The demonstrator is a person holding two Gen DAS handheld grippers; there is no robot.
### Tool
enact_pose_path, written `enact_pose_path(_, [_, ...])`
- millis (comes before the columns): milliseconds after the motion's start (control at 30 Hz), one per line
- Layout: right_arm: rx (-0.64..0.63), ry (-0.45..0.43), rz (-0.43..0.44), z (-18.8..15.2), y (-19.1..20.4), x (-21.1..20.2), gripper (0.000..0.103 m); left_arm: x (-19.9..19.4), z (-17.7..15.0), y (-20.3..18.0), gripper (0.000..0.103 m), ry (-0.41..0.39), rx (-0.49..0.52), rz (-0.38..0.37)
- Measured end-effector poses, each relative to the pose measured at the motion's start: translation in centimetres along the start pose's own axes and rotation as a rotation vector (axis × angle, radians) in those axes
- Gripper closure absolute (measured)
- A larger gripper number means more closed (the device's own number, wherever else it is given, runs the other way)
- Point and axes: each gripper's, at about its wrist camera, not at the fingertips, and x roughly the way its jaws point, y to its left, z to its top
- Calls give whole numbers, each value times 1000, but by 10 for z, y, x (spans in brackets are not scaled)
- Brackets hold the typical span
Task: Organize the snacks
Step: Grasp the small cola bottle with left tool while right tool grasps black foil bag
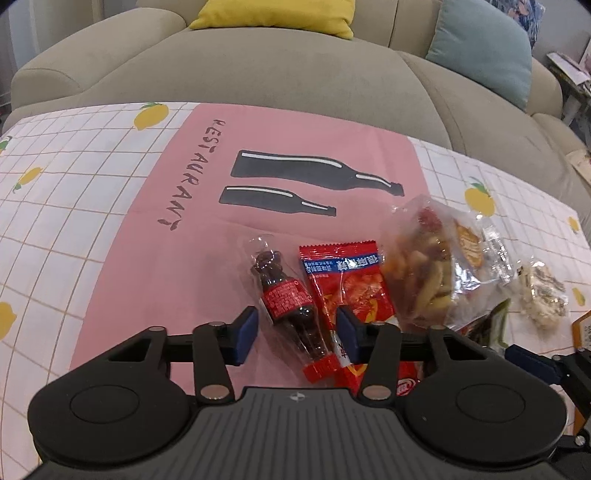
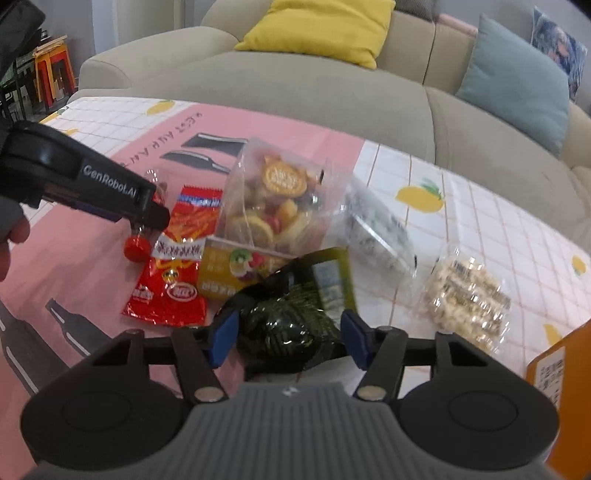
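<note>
Right wrist: green pkt (image 2: 291, 325) blurred.

Beige sofa (image 1: 280, 70) behind the table; yellow cushion (image 1: 277, 14) and teal cushion (image 1: 484, 48) on it

A home living room: a beige sofa (image 1: 295, 85) with a yellow cushion (image 1: 277, 14) and a blue-green cushion (image 1: 484, 51) stands just behind a table under a lemon-print cloth (image 1: 66, 192).
</note>
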Motion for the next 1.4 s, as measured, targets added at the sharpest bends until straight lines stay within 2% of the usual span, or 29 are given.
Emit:
enact_pose_path(67, [10, -9, 6, -2, -1, 1, 45, 4, 0, 0, 55, 3, 2, 2])
enact_pose_path(133, [18, -9, 10, -4, -2, 1, 46, 5, -1, 2, 66, 0, -4, -9])
enact_pose_path(333, [36, 6, 8, -9, -2, -6, 51, -2, -7, 3, 67, 31, -6, 7])
enact_pose_path(567, [95, 38, -23, -38, -7, -32, 52, -28, -41, 9, 67, 100, -15, -24])
enact_pose_path(733, [132, 83, -43, -60, -10, -55, 52, -50, -73, -8, 67, 143, 78, -41])
enact_pose_path(1033, [179, 144, -62, -102, -4, -94, 52, -80, -122, -38, 67, 218, 269, -128])
enact_pose_path(1167, [201, 123, -50, -110, -5, -100, 49, -82, -128, -42, 66, 200, 283, -115])
enact_pose_path(1233, [202, 107, -46, -111, -5, -101, 41, -84, -129, -42, 53, 182, 273, -105])
enact_pose_path(1300, [200, 82, -41, -112, -4, -105, 37, -86, -130, -42, 46, 156, 251, -106])
enact_pose_path(1400, [165, 49, -52, -111, 0, -107, 35, -86, -131, -41, 44, 140, 214, -104])
